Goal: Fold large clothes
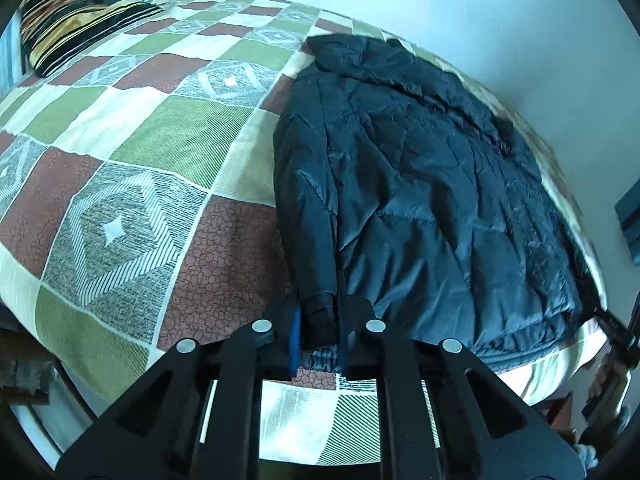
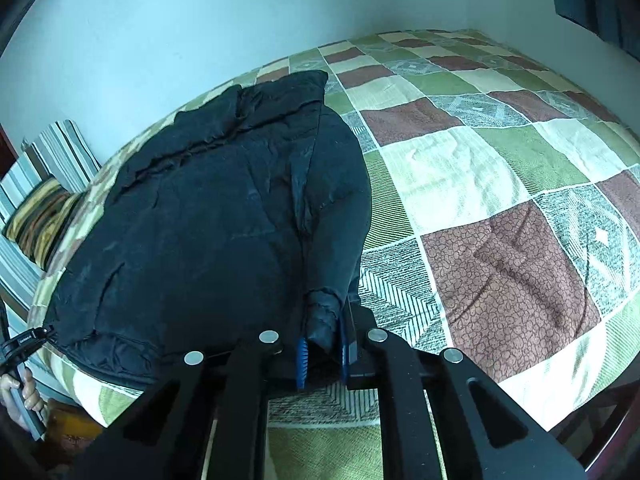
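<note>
A dark navy padded jacket (image 1: 432,184) lies flat on the bed, back up, collar at the far end; it also shows in the right wrist view (image 2: 208,216). My left gripper (image 1: 318,336) is shut on the cuff of the jacket's left sleeve (image 1: 316,312), near the bed's front edge. My right gripper (image 2: 324,356) is shut on the cuff of the other sleeve (image 2: 324,312), which lies along the jacket's right side. Both sleeves lie straight beside the body.
The bed has a patchwork cover (image 1: 160,152) of green, brown and cream squares. A striped pillow (image 1: 72,12) lies at the far left corner. White walls (image 2: 160,20) border the bed. The other hand-held gripper (image 2: 20,344) shows at the left edge.
</note>
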`<act>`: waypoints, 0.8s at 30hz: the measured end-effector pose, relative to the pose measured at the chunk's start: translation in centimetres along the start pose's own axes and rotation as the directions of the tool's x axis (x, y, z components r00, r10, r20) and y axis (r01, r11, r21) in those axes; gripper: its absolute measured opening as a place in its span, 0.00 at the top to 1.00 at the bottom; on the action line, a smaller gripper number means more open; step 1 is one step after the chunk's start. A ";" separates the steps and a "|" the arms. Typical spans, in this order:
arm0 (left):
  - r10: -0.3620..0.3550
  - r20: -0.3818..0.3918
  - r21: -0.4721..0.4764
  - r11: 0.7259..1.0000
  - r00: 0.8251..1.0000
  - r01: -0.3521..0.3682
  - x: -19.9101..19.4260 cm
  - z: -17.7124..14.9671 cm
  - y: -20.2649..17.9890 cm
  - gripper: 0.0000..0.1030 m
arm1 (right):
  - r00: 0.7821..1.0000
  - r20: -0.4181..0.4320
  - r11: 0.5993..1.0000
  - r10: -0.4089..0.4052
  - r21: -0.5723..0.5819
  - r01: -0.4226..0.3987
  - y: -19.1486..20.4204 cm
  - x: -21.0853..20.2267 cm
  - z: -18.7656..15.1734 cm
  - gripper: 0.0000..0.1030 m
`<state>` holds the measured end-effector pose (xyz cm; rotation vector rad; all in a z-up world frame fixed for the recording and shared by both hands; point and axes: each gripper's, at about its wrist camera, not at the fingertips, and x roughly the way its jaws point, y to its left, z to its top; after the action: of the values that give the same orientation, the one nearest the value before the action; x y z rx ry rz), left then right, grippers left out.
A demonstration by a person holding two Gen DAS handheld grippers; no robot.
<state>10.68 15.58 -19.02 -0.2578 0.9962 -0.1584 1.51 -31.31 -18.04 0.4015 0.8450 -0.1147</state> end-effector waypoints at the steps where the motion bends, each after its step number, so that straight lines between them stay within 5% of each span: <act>1: -0.014 0.013 -0.020 1.000 1.000 0.015 -0.6 0.1 0.2 0.89 | 1.000 0.005 1.000 0.009 0.007 -0.009 0.0 -0.3 0.0 0.90; 9: -0.090 0.144 -0.109 0.988 0.986 0.106 -4.9 2.5 0.6 0.90 | 0.991 0.093 0.995 0.097 0.025 -0.100 0.9 -3.2 1.8 0.91; 24: -0.058 0.247 -0.080 0.994 0.967 0.080 -4.1 13.4 -1.7 0.91 | 0.964 0.186 0.977 0.191 0.065 -0.206 2.9 -1.2 12.6 0.92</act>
<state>19.74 16.90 -8.31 -0.3850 0.7506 -0.1422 10.32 -33.63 -8.76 0.5441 0.6198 0.0001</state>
